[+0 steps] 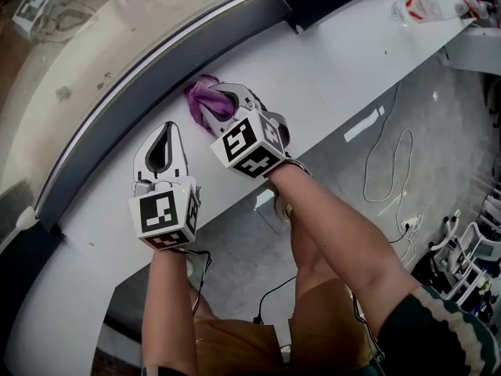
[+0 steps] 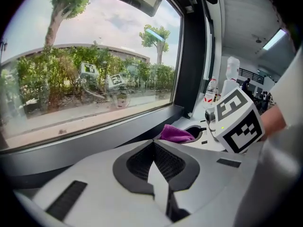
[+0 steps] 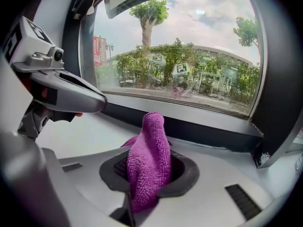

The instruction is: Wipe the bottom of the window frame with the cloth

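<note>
A purple cloth (image 1: 205, 100) lies bunched on the white sill (image 1: 337, 69), against the dark bottom rail of the window frame (image 1: 180, 53). My right gripper (image 1: 223, 102) is shut on the cloth, which stands up between its jaws in the right gripper view (image 3: 149, 160). There the dark rail (image 3: 199, 126) runs just beyond the cloth. My left gripper (image 1: 166, 128) rests on the sill to the left, shut with nothing in it, its tips close to the rail. In the left gripper view the jaws (image 2: 154, 145) meet at the tips, with the cloth (image 2: 176, 133) and the right gripper's marker cube (image 2: 239, 121) ahead to the right.
A plastic bottle (image 1: 427, 6) lies at the sill's far right end. The sill's front edge drops to a grey floor with white cables (image 1: 391, 163) and a rack (image 1: 470, 249). A dark vertical frame post (image 1: 313, 2) stands right of the cloth.
</note>
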